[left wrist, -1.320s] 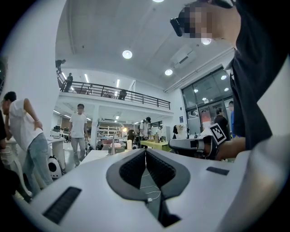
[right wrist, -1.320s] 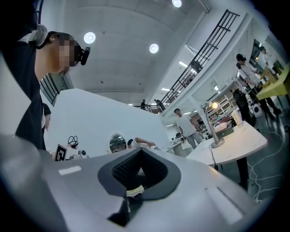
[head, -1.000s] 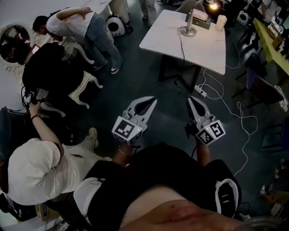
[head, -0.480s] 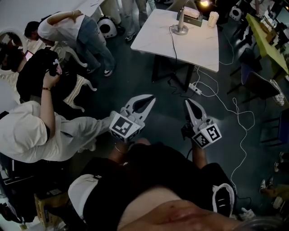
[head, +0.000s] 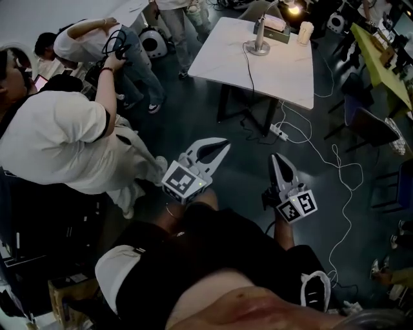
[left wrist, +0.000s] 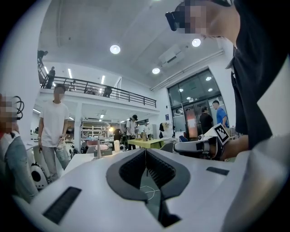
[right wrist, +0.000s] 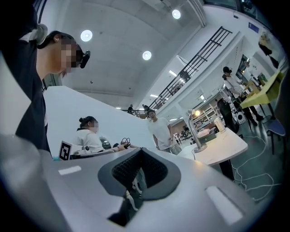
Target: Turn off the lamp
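The lamp (head: 258, 45) stands at the far end of a white table (head: 284, 74), its head (head: 293, 9) lit; its cord runs across the tabletop. Well short of the table, both grippers are held over the dark floor. My left gripper (head: 222, 143) is shut and empty, pointing roughly level. To its right, my right gripper (head: 277, 156) is shut as well, with nothing in it. In the right gripper view the lamp (right wrist: 195, 133) rises from the table beyond the closed gripper (right wrist: 141, 149). The left gripper view shows the gripper (left wrist: 145, 150) with jaws together, the lamp (left wrist: 97, 149) small and distant.
A person in a white shirt (head: 58, 142) stands close on the left, others behind. A power strip (head: 279, 132) and white cables (head: 335, 167) lie on the floor by the table. A pink box (head: 274, 24) and cup (head: 304, 32) sit near the lamp. Chairs (head: 374, 129) stand at right.
The person in white at left has risen and come nearer. Both grippers sit slightly lower in the head view, and the table has shifted a little within it.
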`<state>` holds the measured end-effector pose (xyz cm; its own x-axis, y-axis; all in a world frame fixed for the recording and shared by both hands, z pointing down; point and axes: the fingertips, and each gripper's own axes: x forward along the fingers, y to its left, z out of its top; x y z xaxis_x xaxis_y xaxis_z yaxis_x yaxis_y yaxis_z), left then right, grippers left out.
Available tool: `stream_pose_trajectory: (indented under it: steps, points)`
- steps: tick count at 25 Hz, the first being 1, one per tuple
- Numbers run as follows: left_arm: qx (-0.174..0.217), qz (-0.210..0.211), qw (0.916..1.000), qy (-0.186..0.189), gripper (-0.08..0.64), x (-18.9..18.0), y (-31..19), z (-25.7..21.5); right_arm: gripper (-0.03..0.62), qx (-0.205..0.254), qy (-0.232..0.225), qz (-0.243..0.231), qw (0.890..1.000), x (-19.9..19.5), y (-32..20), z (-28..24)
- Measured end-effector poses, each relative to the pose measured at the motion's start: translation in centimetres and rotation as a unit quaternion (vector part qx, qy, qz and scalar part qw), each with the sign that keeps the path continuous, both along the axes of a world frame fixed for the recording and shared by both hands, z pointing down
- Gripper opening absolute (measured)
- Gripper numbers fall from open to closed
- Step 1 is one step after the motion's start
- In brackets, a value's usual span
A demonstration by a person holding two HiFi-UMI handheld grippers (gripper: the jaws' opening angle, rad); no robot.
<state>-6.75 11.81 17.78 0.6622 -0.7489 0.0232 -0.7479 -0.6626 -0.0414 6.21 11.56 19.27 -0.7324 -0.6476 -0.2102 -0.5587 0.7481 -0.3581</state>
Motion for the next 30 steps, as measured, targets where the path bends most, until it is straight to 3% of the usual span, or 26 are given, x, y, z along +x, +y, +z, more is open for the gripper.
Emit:
stream_pose_trajectory:
  steps: [4, 14, 20, 30]
  points:
    - [-0.015, 0.001, 0.9997, 0.017, 0.008, -1.8, -0.7, -0.2, -0.002, -0.003, 0.005, -0.001, 1.0, -2.0, -1.4, -0.1]
    - [-0.017, 0.016, 0.9995, 0.022, 0.008, -6.4, -5.7, -0.9, -0.002, 0.007, 0.01, 0.012, 1.0, -7.1, -5.4, -1.8]
    - [-0.034, 0.039, 0.9981, 0.035, 0.008, -7.3, -8.5, -0.7, -0.002, -0.002, 0.017, 0.036, 0.999, -8.3, -7.0, -1.8]
    - [-0.023, 0.091, 0.9945, 0.046, 0.008, -7.0, -11.4, -1.5, -0.002, 0.006, 0.038, 0.083, 0.996, -8.5, -8.8, -2.6]
